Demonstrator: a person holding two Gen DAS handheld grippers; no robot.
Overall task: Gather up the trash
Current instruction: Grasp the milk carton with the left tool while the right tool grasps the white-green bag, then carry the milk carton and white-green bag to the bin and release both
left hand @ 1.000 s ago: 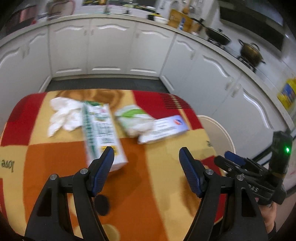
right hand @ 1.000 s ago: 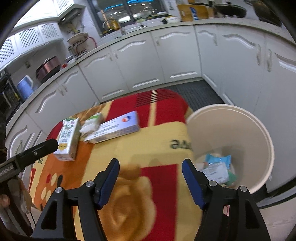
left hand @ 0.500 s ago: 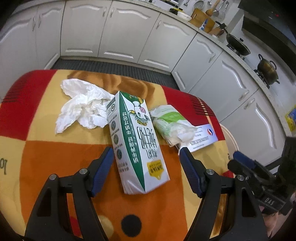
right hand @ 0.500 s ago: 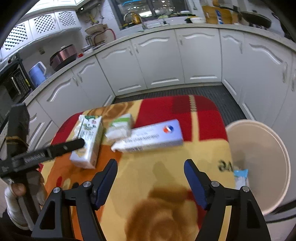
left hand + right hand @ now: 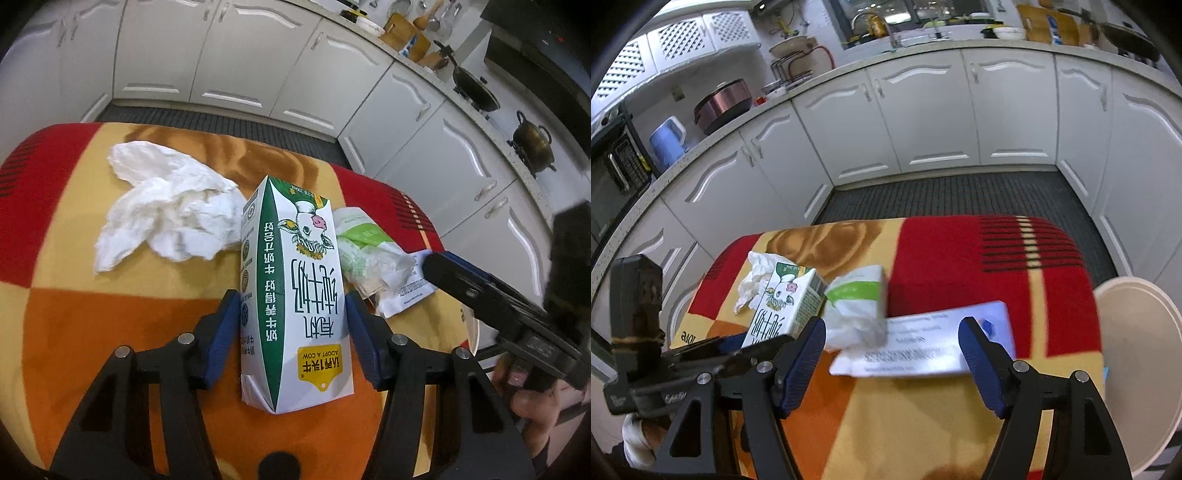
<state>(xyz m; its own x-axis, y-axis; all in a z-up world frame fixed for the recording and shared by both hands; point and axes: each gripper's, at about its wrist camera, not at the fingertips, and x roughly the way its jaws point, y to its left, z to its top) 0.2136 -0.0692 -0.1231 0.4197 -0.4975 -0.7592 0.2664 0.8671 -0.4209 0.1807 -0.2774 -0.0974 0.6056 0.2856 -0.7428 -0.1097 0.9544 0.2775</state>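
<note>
A white and green milk carton (image 5: 295, 295) lies on the table between the jaws of my left gripper (image 5: 291, 306); both pads sit against its sides. It also shows in the right wrist view (image 5: 779, 306). A crumpled white tissue (image 5: 166, 218) lies to its left, a green and white wrapper (image 5: 365, 254) to its right. My right gripper (image 5: 892, 339) is open just before a flat white and blue box (image 5: 923, 347) and the wrapper (image 5: 857, 306).
A cream waste bin (image 5: 1141, 373) stands off the table's right edge. The table carries a red, yellow and orange cloth (image 5: 92, 332). White kitchen cabinets (image 5: 923, 118) run around the back. The right gripper's body (image 5: 509, 314) shows at right in the left wrist view.
My left gripper moved forward over the milk carton and its jaws closed in on its sides. My right gripper swung left from the bin toward the flat box.
</note>
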